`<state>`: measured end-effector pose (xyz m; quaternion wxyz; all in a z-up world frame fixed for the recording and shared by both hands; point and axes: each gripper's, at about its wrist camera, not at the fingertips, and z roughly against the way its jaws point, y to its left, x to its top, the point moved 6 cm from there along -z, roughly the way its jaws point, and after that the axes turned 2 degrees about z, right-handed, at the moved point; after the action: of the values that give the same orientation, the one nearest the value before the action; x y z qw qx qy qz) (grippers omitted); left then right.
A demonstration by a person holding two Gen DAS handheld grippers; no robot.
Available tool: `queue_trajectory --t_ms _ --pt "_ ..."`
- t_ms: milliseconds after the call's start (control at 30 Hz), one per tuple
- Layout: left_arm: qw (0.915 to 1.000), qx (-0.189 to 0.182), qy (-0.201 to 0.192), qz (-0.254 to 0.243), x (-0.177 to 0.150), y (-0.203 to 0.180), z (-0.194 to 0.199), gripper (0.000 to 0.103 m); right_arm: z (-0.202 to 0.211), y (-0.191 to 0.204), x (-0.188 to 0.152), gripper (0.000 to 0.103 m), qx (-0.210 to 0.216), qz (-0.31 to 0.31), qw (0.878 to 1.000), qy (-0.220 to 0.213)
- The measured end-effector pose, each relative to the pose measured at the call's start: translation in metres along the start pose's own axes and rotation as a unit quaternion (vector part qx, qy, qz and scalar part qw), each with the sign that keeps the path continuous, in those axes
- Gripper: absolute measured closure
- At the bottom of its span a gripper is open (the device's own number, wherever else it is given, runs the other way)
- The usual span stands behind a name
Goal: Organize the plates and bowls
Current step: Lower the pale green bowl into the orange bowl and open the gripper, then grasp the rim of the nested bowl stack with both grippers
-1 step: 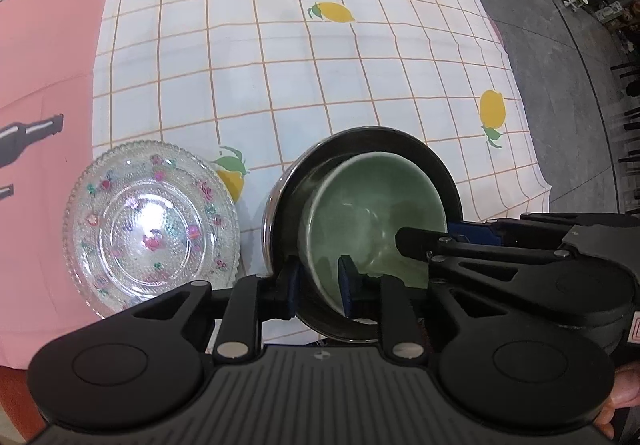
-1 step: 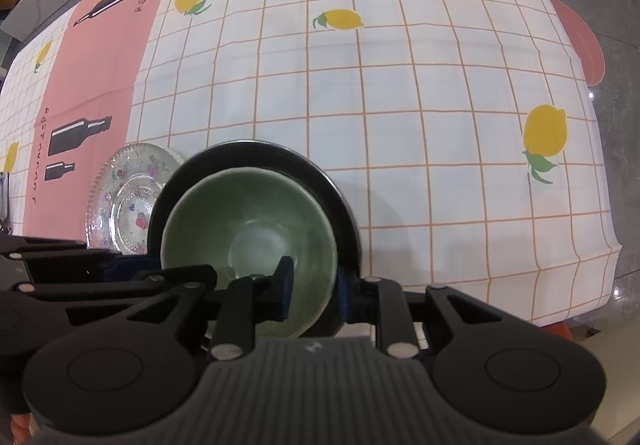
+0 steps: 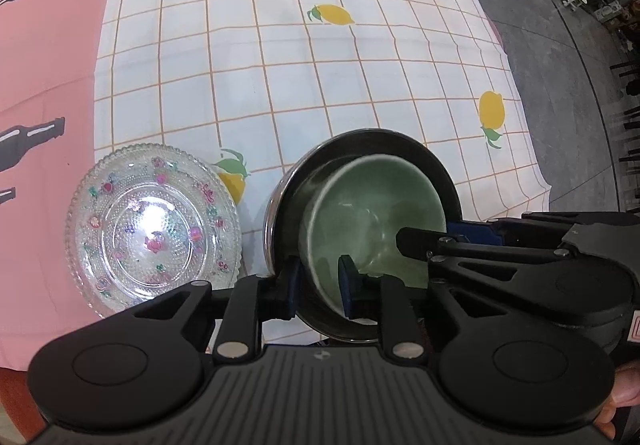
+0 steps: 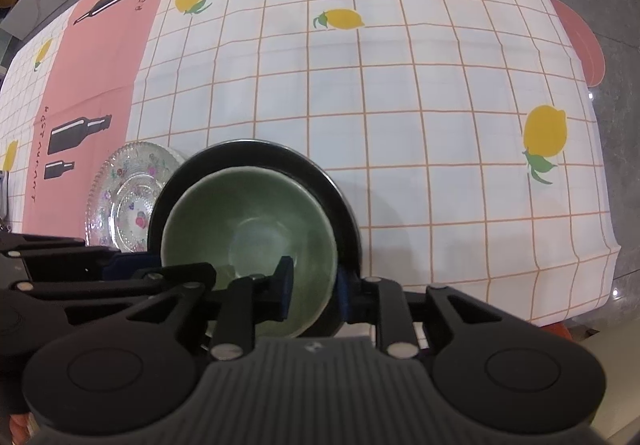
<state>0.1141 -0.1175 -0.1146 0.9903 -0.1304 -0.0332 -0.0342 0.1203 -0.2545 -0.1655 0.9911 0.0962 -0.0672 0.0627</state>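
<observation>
Both grippers, left gripper [image 3: 316, 285] and right gripper [image 4: 312, 285], straddle the green bowl [image 4: 248, 233] in the black bowl [image 4: 344, 205]; jaws slightly parted, gripping nothing. Withdraw straight back.

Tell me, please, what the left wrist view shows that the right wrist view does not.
Only the left wrist view: the whole clear patterned glass plate, the right gripper from the side, and a person's fingertips.
Only the right wrist view: a salmon-pink round disc past the cloth's edge, the left gripper from the side, and the plate half hidden.
Both: the pale green ceramic bowl nested in the round black bowl on the lemon-print checked tablecloth.
</observation>
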Motion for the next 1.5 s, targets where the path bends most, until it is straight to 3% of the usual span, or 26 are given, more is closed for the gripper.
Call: queue_trajectory --t_ms 400,533,633,767,900,1067,1167,1367,1500 --pt "0.9991 -0.008 -0.033 -0.025 0.008 -0.003 0.025 0.069 0.025 0.0 0.01 0.069 0.012 -0.001 1.0 -0.028" --pt "0.9971 -0.02 -0.058 -0.045 0.011 -0.005 0.043 0.052 0.035 -0.001 0.01 0.065 0.019 0.001 0.999 -0.042" --pt "0.9948 -0.033 -0.076 -0.06 0.014 -0.006 0.056 0.047 0.043 -0.002 0.009 0.058 0.03 0.001 0.998 -0.051" --pt "0.9904 -0.05 -0.107 -0.072 0.015 -0.002 0.068 0.023 0.049 -0.004 0.007 0.036 0.033 0.002 0.997 -0.064" --pt "0.9877 -0.041 -0.132 -0.073 0.013 0.009 0.067 0.02 0.045 -0.011 0.001 0.033 0.042 -0.012 0.997 -0.063" --pt "0.9859 -0.067 -0.145 -0.049 0.001 0.029 0.05 0.019 0.033 -0.021 -0.011 0.033 0.082 -0.057 0.993 -0.064" --pt "0.983 -0.098 -0.155 -0.002 -0.005 0.045 0.036 0.019 0.026 -0.028 -0.019 0.031 0.113 -0.091 0.986 -0.076" --pt "0.9628 -0.18 -0.169 0.11 -0.019 0.071 0.012 0.02 0.009 -0.043 -0.034 0.031 0.145 -0.17 0.969 -0.103" --pt "0.9567 -0.176 -0.196 0.124 -0.027 0.075 0.006 0.02 0.003 -0.047 -0.043 0.031 0.155 -0.203 0.959 -0.126"
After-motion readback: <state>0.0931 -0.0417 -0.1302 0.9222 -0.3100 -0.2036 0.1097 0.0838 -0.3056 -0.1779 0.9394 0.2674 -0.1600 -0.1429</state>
